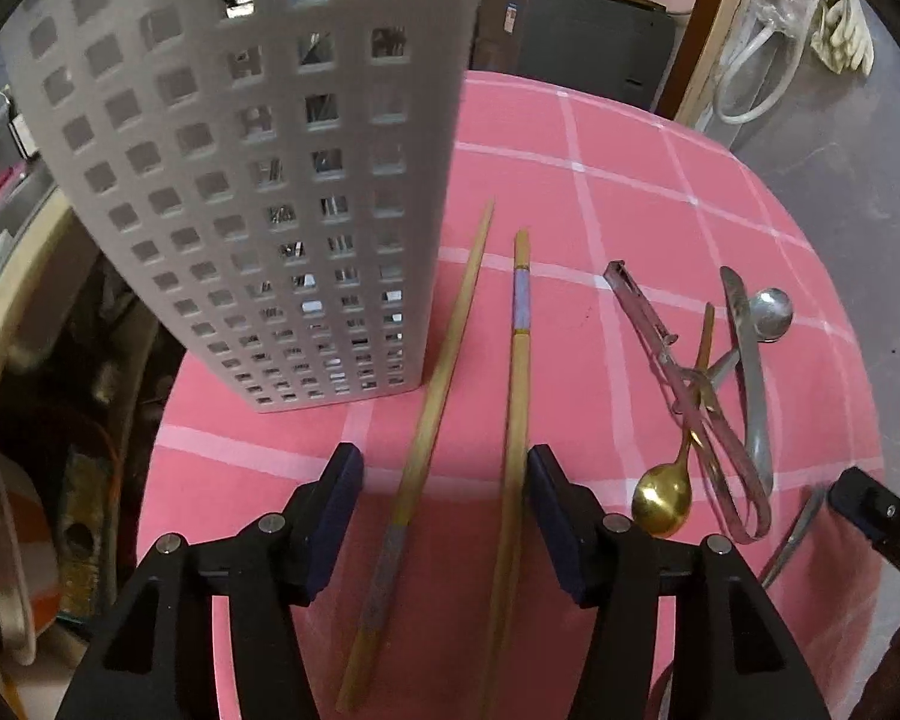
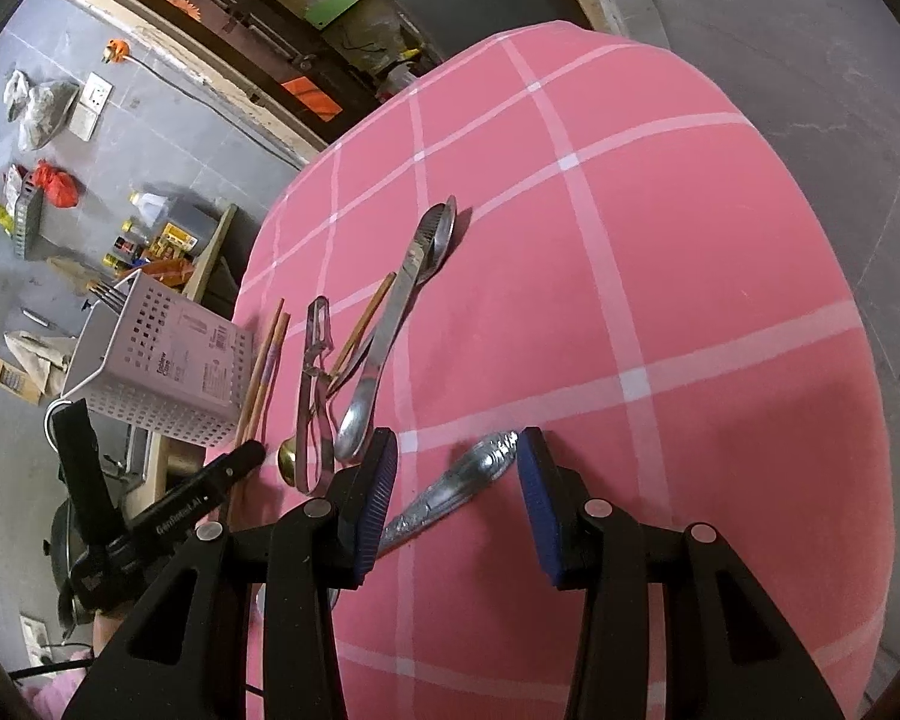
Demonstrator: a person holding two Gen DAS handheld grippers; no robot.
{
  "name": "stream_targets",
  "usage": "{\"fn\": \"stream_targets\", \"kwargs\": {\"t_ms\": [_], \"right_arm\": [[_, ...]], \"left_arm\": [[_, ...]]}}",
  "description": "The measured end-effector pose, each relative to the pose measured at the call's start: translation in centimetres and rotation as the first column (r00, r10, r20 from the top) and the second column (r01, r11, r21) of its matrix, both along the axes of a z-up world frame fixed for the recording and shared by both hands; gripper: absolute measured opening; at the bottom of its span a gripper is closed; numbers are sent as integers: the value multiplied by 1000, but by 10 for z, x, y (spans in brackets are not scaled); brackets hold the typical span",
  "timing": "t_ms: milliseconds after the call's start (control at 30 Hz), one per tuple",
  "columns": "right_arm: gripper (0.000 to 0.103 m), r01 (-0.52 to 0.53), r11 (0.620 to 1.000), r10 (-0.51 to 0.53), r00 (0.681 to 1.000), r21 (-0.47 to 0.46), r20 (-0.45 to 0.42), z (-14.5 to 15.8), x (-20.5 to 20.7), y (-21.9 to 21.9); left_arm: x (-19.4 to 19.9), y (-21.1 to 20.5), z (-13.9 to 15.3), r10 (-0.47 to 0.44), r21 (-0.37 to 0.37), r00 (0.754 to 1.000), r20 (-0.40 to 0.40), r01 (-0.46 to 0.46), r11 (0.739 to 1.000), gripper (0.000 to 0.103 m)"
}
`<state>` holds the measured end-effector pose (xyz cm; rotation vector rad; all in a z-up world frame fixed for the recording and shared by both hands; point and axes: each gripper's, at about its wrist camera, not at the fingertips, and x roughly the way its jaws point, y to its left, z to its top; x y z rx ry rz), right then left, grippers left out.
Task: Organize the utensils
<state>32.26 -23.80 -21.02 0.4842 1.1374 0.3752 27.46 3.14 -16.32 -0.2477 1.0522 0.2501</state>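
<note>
My left gripper is open, low over two wooden chopsticks that lie between its fingers on the pink checked tablecloth. A white perforated utensil holder stands just ahead on the left; it also shows in the right wrist view with fork tines sticking out. My right gripper is open, with an ornate silver utensil handle lying between its fingers. A pile holds a gold spoon, a peeler, a silver spoon and tongs.
The table edge curves round on the right and far side, with grey floor beyond. Clutter and boxes lie on the floor past the holder. The other gripper's tip shows at the right of the left wrist view.
</note>
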Motion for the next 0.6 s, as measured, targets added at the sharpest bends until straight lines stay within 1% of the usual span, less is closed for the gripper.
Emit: {"fn": "stream_targets", "kwargs": {"t_ms": [33,67,100,133,167,300,433,500,600], "right_arm": [[37,9,1000,-9,1000,0,-9,0,-2,-1],[37,15,1000,-15,1000,4,-16,-1,-4,-3],[37,19,1000,-19,999,12,-27,-3,-6,-4],[37,23,1000,-22,999,20,-37,-4,-8,-5],[37,24,999,-22,999,28,-46,-6,-8,-6],[37,15,998,-10,997,62,-76,-12,-10,2],[37,-7,998,12,996,56,-89,-15,-8,13],[35,-23,998,28,995,60,-95,-17,-6,20],[31,-59,997,63,995,59,-73,-19,4,34]], "left_arm": [[0,0,0,-10,-1,1000,1,10,1000,42],[2,-1,1,-21,-1,1000,2,21,1000,30],[2,-2,1,-30,-1,1000,0,30,1000,25],[2,-3,1,-37,-5,999,0,37,999,18],[2,-4,0,-42,-19,999,-2,42,999,15],[2,-8,1,-59,-68,998,0,59,996,13],[-1,-21,4,-100,-107,995,8,100,989,13],[-3,-25,5,-116,-135,993,15,117,984,13],[-7,-28,7,-130,-157,991,18,131,979,13]]}}
